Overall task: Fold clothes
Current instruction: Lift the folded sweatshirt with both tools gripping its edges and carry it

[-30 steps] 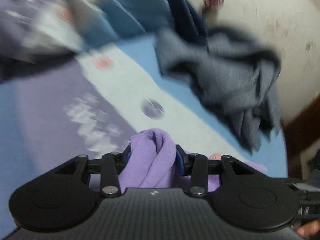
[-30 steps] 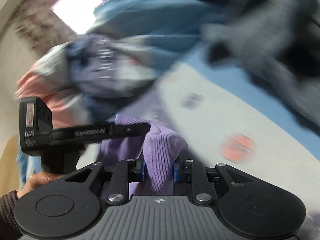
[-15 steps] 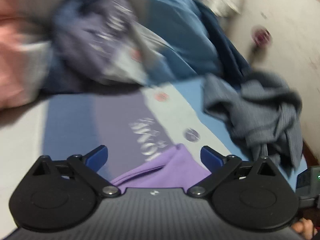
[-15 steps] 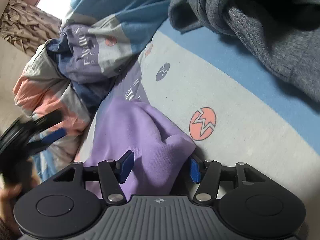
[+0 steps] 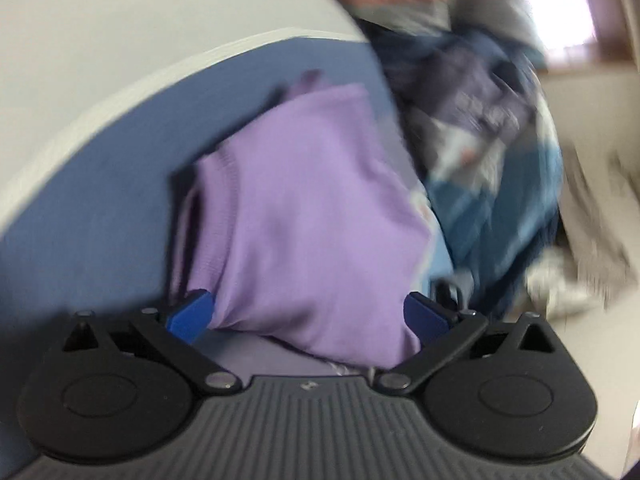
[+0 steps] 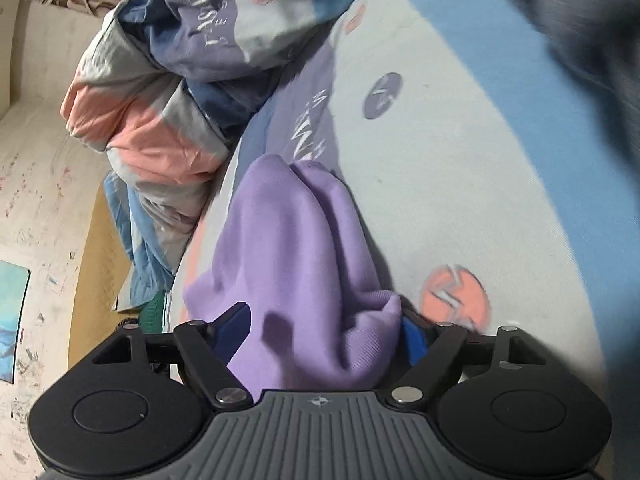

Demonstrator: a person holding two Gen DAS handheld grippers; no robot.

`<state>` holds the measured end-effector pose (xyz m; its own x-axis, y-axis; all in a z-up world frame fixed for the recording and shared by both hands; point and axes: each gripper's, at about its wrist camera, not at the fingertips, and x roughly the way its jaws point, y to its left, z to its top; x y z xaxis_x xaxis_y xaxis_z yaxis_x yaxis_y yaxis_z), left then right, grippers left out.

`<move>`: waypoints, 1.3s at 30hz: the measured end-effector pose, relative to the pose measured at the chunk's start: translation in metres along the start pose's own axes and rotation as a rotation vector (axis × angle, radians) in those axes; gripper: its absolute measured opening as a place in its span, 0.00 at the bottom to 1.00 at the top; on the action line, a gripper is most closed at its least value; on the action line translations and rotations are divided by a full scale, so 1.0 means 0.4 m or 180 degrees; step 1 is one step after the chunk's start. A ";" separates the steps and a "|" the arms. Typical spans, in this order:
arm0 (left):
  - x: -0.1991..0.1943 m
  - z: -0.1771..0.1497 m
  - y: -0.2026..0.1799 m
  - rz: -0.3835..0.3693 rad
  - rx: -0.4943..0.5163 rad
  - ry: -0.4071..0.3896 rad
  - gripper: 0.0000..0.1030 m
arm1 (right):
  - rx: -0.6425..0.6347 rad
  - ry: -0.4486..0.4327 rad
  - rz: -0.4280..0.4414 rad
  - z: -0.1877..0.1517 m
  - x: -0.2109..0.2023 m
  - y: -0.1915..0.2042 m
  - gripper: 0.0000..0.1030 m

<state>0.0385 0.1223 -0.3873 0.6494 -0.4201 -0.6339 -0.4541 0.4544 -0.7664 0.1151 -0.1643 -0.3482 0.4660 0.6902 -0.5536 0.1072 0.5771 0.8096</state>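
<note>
A lilac knit garment (image 5: 304, 216) lies bunched on the patterned bed sheet (image 5: 88, 216). My left gripper (image 5: 306, 314) stands wide open just above its near edge, the blue pads (image 5: 190, 314) apart on either side without pressing it. In the right wrist view the same lilac garment (image 6: 296, 264) lies in a long heap on the sheet (image 6: 460, 184). My right gripper (image 6: 320, 336) has its jaws opening, cloth still between the blue pads (image 6: 234, 326), which are not clamping it.
A crumpled quilt (image 6: 168, 92) in pink, grey, blue and purple is piled at the head of the bed. A grey knit garment (image 6: 592, 16) lies blurred at the upper right. A scuffed wall (image 6: 36, 184) and wooden bed edge (image 6: 86, 264) run along the left.
Both grippers were shut on lilac cloth a second ago and have let go. The left one has swung far round and rolled; the right one sank slightly while widening.
</note>
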 end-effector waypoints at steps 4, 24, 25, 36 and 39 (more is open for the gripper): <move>0.043 -0.012 0.044 -0.0037 -0.0387 -0.0258 1.00 | -0.0007 -0.0061 -0.0081 0.009 0.029 0.021 0.70; 0.108 -0.039 0.116 -0.0462 -0.1474 -0.0996 1.00 | 0.0218 -0.0156 0.0007 0.005 0.020 -0.008 0.67; 0.110 -0.034 0.105 -0.0432 -0.1368 -0.1002 0.99 | 0.0206 -0.0163 0.0014 0.003 0.020 -0.008 0.67; 0.039 0.026 -0.011 0.0296 -0.0237 -0.0806 0.39 | -0.0013 -0.0415 -0.0191 -0.045 -0.016 0.060 0.19; 0.009 0.060 -0.118 0.0623 0.0451 -0.0820 0.35 | -0.0596 -0.0482 -0.0431 -0.066 -0.036 0.174 0.18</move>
<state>0.0770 0.1180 -0.3508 0.6992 -0.1105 -0.7063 -0.5078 0.6186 -0.5995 0.0929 -0.1226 -0.2890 0.5859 0.5363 -0.6076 0.0199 0.7400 0.6724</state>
